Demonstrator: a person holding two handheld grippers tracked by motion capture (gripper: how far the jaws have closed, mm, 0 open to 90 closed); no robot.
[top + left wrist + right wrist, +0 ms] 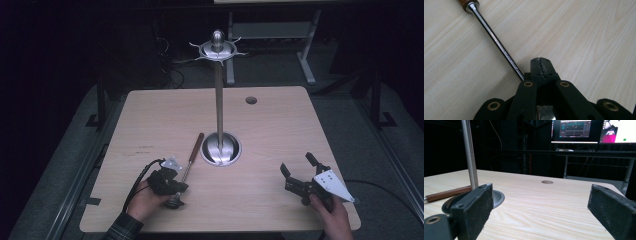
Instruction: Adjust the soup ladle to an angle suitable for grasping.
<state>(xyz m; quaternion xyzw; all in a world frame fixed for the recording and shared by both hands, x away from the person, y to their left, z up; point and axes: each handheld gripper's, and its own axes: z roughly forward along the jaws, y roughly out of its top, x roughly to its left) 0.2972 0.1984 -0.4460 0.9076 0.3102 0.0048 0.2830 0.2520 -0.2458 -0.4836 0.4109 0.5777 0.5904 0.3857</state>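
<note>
A long utensil with a brown wooden handle (196, 143) and a shiny metal shaft (496, 42) lies on the table, left of a steel stand (219, 100). The stand has a round base (220, 149) and a ring of hooks (218, 49) on top. My left gripper (170, 184) hovers over the utensil's near end, its jaws shut tight against each other (541, 66). The shaft runs under the left jaw's side, and whether it touches is hidden. My right gripper (297, 165) is held near the front right of the table, wide open (540, 205), with nothing between its jaws.
A round cable hole (251, 100) sits near the table's far edge. Behind the table are a white desk frame (305, 55) and lit monitors (574, 131). The table edge (350, 175) lies close to the right hand.
</note>
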